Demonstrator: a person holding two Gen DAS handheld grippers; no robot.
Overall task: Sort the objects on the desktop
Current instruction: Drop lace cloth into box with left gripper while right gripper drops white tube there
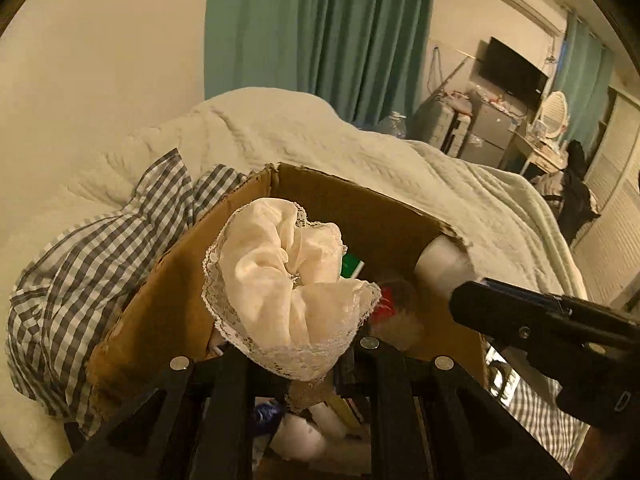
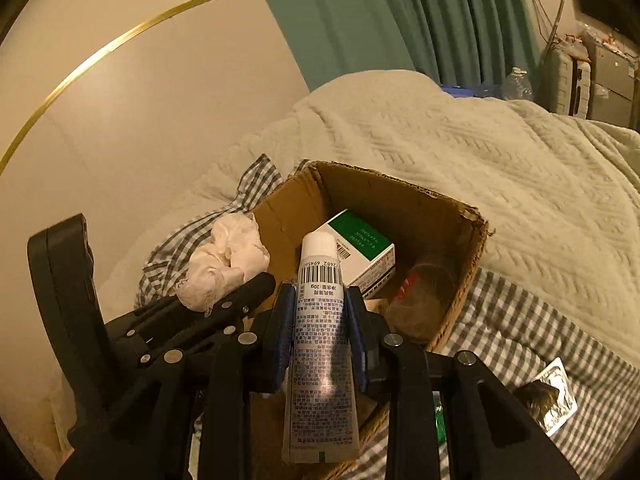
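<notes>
My left gripper [image 1: 296, 354] is shut on a cream lace-trimmed scrunchie [image 1: 284, 280] and holds it above the open cardboard box [image 1: 168, 296]. It also shows in the right wrist view [image 2: 224, 266], held by the left gripper [image 2: 224, 300]. My right gripper [image 2: 320, 304] is shut on a white printed tube [image 2: 322, 344] with a white cap, held over the near edge of the box [image 2: 472, 240]. In the box lie a green and white carton [image 2: 360, 248] and a clear jar with red on it [image 2: 424, 300]. The right gripper's finger [image 1: 540, 320] shows at the right of the left wrist view.
The box sits on a grey checked cloth [image 2: 520, 332] on a bed with a cream quilt [image 2: 480, 152]. A foil packet [image 2: 548, 396] lies on the cloth at the right. A white cylinder [image 1: 444, 264] stands at the box's far right corner. Teal curtains [image 1: 320, 28] hang behind.
</notes>
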